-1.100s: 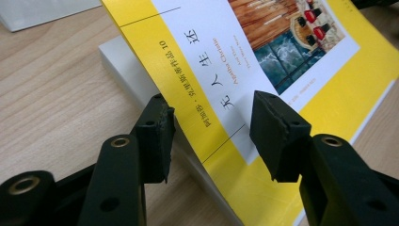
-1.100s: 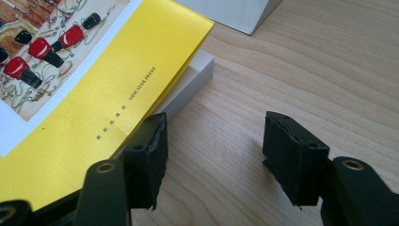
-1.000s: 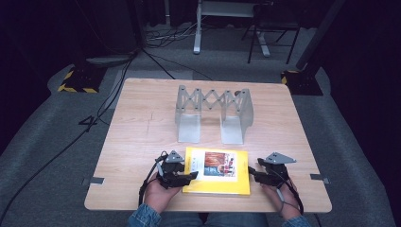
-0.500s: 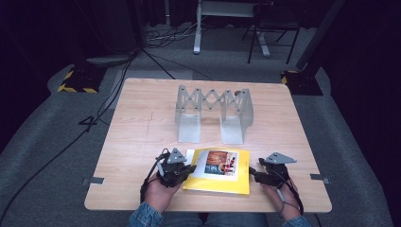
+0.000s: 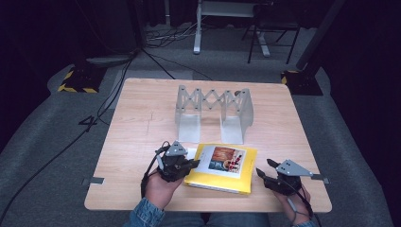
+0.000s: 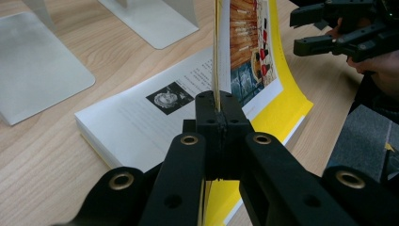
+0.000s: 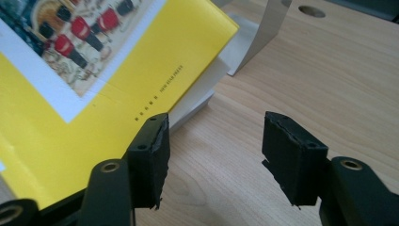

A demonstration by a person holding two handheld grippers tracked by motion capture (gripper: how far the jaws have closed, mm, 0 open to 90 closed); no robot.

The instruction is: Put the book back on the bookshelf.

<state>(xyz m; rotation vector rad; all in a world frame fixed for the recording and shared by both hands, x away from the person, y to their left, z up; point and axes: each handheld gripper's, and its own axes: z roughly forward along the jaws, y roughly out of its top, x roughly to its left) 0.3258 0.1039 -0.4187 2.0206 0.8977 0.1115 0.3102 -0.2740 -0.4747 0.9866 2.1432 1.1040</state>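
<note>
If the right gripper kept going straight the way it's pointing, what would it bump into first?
Probably the yellow book. The right gripper has open jaws, nothing between them, and the book's corner overhangs its near jaw. Beyond lies bare table, then the metal rack's foot. Depth is unclear.

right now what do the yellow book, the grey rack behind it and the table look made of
The yellow book: paper, with a thin, somewhat glossy card cover that bends where the left claw pinches and lifts it. The grey rack: probably sheet metal, matte, with thin flat plates and riveted crossing bars. The table: pale wood or wood-look laminate, showing grain lines.
</note>
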